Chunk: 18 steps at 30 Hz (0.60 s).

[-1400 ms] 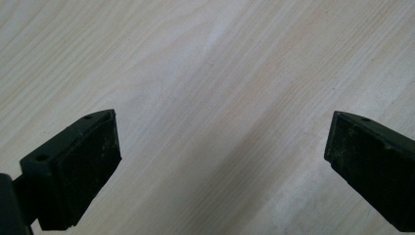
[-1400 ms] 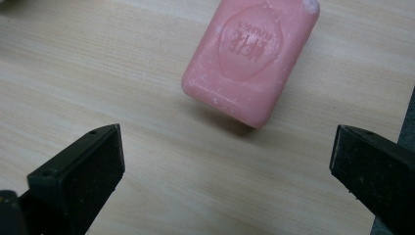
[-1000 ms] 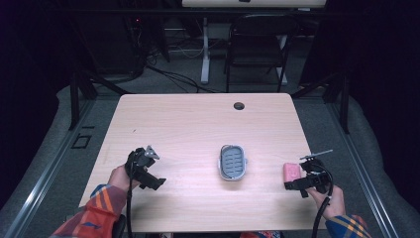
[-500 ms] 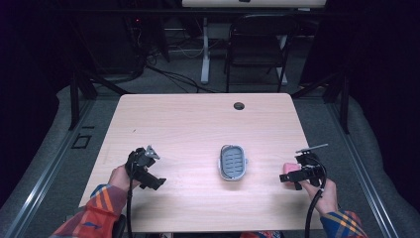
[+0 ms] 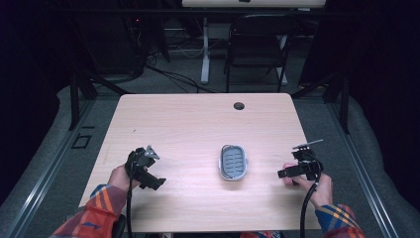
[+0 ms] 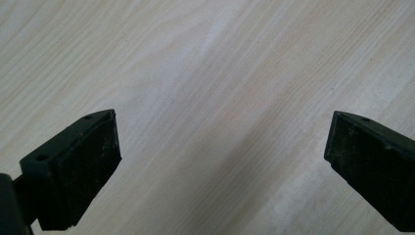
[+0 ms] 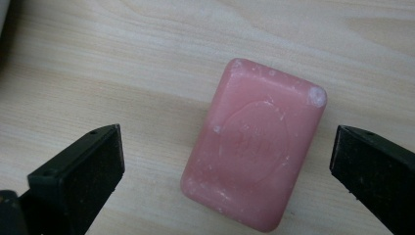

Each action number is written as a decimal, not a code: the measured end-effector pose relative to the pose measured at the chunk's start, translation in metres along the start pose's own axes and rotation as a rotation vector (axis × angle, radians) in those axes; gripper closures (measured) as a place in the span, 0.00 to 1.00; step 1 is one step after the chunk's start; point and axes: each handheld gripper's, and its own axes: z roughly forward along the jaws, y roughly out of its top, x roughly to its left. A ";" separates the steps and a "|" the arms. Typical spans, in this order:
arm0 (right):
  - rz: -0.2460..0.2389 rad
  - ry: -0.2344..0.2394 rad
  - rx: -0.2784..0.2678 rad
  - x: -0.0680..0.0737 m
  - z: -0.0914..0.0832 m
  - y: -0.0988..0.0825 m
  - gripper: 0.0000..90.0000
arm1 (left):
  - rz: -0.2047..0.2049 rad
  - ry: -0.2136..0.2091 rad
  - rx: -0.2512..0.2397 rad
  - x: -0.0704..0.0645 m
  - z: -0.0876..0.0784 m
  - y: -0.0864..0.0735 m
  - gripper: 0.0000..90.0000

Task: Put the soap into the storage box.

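Pale wood-grain worktop [image 5: 198,124] carries everything. Nearest, the right hand-held gripper [image 7: 227,166] hangs spread above a pink rectangular soap bar [image 7: 254,144], its long axis running between the jaws, tilted slightly. Left hand-held gripper [image 6: 222,156] is spread over bare wood. Farther in sits a grey oval slotted soap dish [image 5: 233,162].

The soap dish [image 5: 233,162] sits on the worktop [image 5: 198,124], toward its near edge and a little right of the middle. The bar of soap [image 7: 254,142] lies flat on the worktop well to the dish's right, between the right gripper's [image 7: 227,161] spread jaws. The left gripper [image 5: 143,168] is well to the dish's left. A round hole [image 5: 239,105] lies far behind the dish, near the worktop's back edge.
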 end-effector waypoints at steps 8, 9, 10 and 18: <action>0.000 -0.026 0.027 0.001 0.007 0.004 0.13 | 0.001 -0.001 0.002 0.000 0.000 0.000 0.00; 0.002 -0.034 0.023 0.000 0.007 0.004 0.16 | 0.000 -0.001 0.003 0.000 0.000 0.000 0.00; 0.006 -0.038 0.029 0.000 0.008 0.004 0.17 | 0.002 -0.001 0.004 0.000 0.001 0.000 0.00; 0.003 -0.060 0.052 0.000 0.011 0.007 0.27 | 0.002 -0.003 0.003 0.000 0.001 0.000 0.00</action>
